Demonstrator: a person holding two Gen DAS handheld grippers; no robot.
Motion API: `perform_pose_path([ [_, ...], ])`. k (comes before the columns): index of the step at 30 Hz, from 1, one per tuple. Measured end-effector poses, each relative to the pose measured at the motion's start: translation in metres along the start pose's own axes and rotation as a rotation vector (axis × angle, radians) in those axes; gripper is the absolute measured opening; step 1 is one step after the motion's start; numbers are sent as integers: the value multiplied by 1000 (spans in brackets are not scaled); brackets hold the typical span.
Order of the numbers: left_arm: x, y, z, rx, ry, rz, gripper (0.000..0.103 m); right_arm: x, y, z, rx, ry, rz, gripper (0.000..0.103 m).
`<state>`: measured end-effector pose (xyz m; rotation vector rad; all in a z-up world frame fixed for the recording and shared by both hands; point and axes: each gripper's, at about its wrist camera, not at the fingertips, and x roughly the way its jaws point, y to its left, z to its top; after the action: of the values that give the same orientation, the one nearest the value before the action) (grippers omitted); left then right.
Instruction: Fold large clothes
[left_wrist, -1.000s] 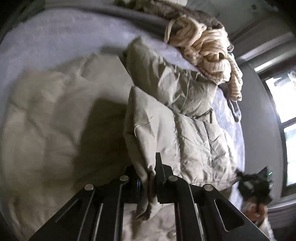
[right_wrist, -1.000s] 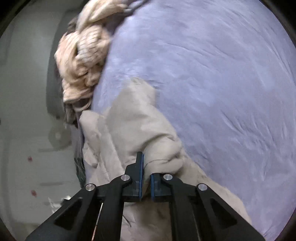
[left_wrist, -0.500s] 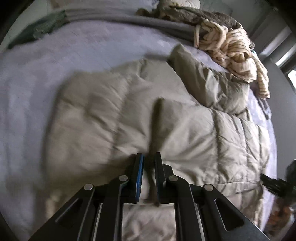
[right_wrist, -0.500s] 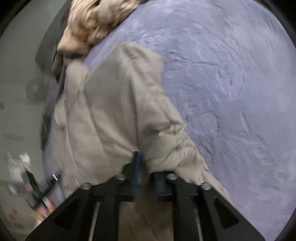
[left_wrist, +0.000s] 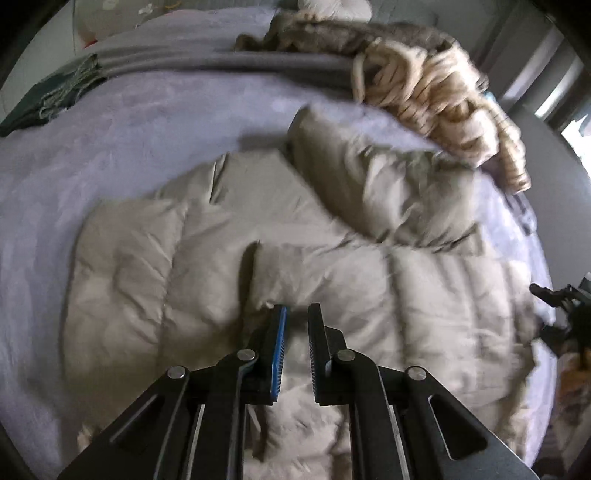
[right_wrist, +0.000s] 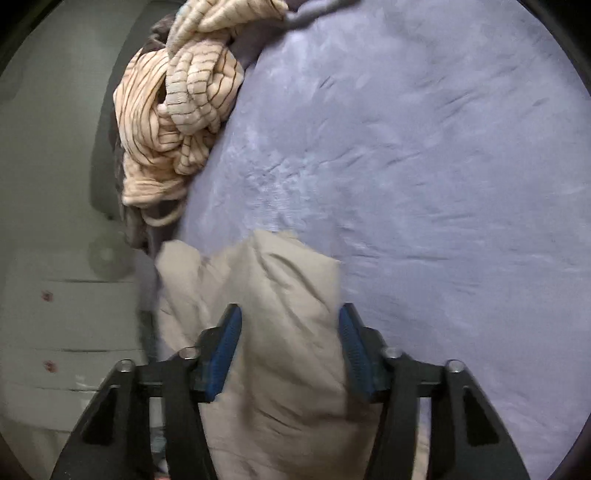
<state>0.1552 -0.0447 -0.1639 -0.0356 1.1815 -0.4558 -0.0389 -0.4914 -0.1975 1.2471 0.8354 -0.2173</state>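
A beige quilted puffer jacket (left_wrist: 258, 258) lies on the lilac bed sheet (left_wrist: 129, 129), one side folded over its middle. My left gripper (left_wrist: 295, 314) hovers just above the jacket's lower middle, jaws slightly apart with nothing between them. In the right wrist view my right gripper (right_wrist: 290, 321) is wide open, its fingers either side of a puffy part of the jacket (right_wrist: 280, 295) that lies loose on the sheet (right_wrist: 424, 166). The other gripper shows at the right edge of the left wrist view (left_wrist: 561, 306).
A cream striped knit garment (left_wrist: 443, 99) is heaped at the far edge of the bed, also in the right wrist view (right_wrist: 177, 110). A dark green cloth (left_wrist: 48, 96) lies at the far left. White drawers (right_wrist: 55, 314) stand beside the bed.
Both grippers have let go of the jacket: the left jaws parted slightly, the right opened wide. The lifted jacket flap has come down flat over the jacket's middle.
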Motion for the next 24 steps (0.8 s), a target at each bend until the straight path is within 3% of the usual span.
perform_pose_path([
  [1, 9, 4, 0, -10, 9, 2, 13, 6, 5, 1, -4, 10, -9, 19],
  [2, 15, 7, 0, -16, 13, -3, 13, 12, 9, 3, -22, 8, -45, 16],
  [6, 30, 8, 3, 7, 9, -4, 13, 39, 16, 9, -198, -16, -268, 14],
  [9, 33, 3, 7, 37, 12, 24, 13, 41, 13, 10, -231, -29, -285, 12],
  [13, 5, 1, 7, 32, -20, 50, 13, 20, 32, -1, -320, -75, -363, 12],
  [19, -35, 2, -20, 77, -24, 34, 13, -25, 44, -48, -507, -113, -412, 12],
  [24, -23, -2, -50, 107, 31, 70, 13, -31, 32, -87, -564, -77, -449, 12],
])
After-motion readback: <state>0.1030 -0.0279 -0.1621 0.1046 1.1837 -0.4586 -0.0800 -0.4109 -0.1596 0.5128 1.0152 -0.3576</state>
